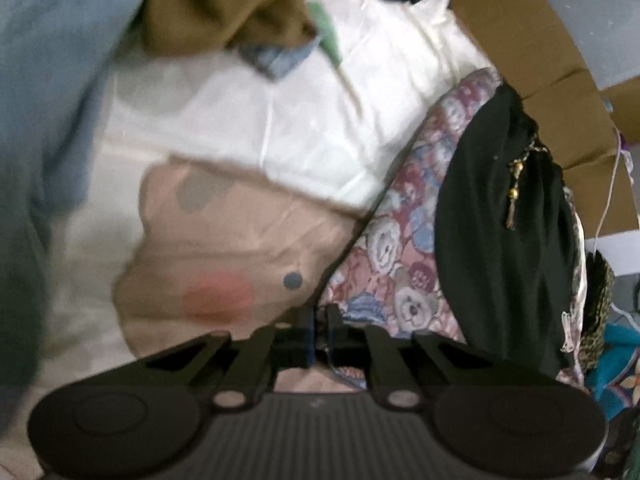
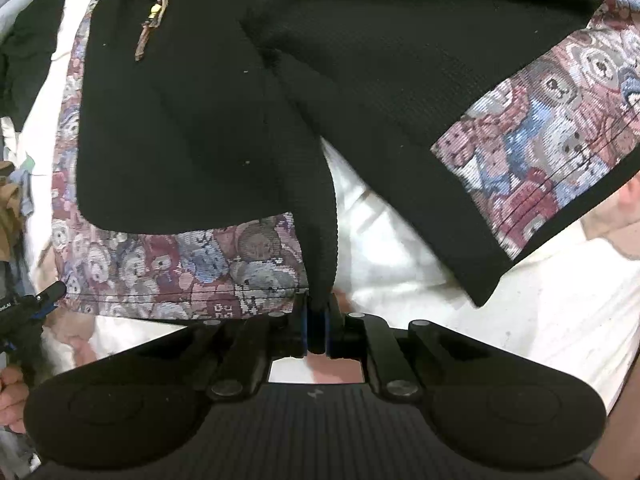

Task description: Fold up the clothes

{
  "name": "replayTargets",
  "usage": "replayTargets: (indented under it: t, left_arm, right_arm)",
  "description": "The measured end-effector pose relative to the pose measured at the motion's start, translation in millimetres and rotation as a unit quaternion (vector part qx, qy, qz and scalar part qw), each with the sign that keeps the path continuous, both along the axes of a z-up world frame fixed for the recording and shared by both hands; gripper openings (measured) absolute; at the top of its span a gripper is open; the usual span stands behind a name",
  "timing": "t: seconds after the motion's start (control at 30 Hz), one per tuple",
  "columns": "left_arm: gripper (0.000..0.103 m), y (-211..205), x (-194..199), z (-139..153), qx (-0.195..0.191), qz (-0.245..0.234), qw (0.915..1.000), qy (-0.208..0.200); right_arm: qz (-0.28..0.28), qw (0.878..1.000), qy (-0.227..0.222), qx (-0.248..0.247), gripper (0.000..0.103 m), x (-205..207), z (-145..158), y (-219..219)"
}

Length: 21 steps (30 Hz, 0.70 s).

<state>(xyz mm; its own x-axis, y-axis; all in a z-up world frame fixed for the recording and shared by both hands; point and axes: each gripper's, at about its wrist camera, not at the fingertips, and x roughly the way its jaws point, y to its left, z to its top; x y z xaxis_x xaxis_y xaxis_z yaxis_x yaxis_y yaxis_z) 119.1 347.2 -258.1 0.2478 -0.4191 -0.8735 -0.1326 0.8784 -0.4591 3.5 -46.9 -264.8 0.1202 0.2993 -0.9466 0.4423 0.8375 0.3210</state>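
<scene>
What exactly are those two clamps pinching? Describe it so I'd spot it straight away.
On the white bedsheet lies a black garment with teddy-bear tapestry panels. The left gripper and right gripper pinch its hem. A beaded tassel sets it apart from the plain clothes around it.

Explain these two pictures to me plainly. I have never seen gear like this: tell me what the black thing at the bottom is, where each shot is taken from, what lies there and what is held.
No robot here: a person holds a hand tool with two fingers in each hand, and a camera on each looks along them. The left gripper is closed on the hem of a garment with a teddy-bear print and black panels. The right gripper is closed on the same garment's black edge. It lies on white bedding with a pink spotted cloth. A beaded tassel lies on the black fabric. Behind are a brown garment and cardboard.
</scene>
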Motion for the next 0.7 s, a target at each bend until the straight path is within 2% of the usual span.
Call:
replayTargets:
  t: [0.23, 0.33, 0.5, 0.7]
  left_arm:
    - [0.005, 9, 1, 34, 0.004, 0.001, 0.9996, -0.028]
    - [0.005, 11, -2, 33, 0.023, -0.001, 0.9993, -0.03]
    - [0.005, 15, -2, 28, 0.032, 0.005, 0.9992, -0.025]
    - [0.005, 26, 5, 38, 0.035, 0.014, 0.9989, -0.027]
  right_arm:
    - [-0.002, 0.999, -0.001, 0.042, 0.005, -8, 14, 8]
    - [0.0, 0.999, 0.004, 0.044, 0.003, -9, 9, 10]
    - [-0.021, 0.998, 0.023, 0.055, 0.002, -17, -7, 4]
    - [-0.008, 0.997, 0.024, 0.069, 0.001, -19, -2, 9]
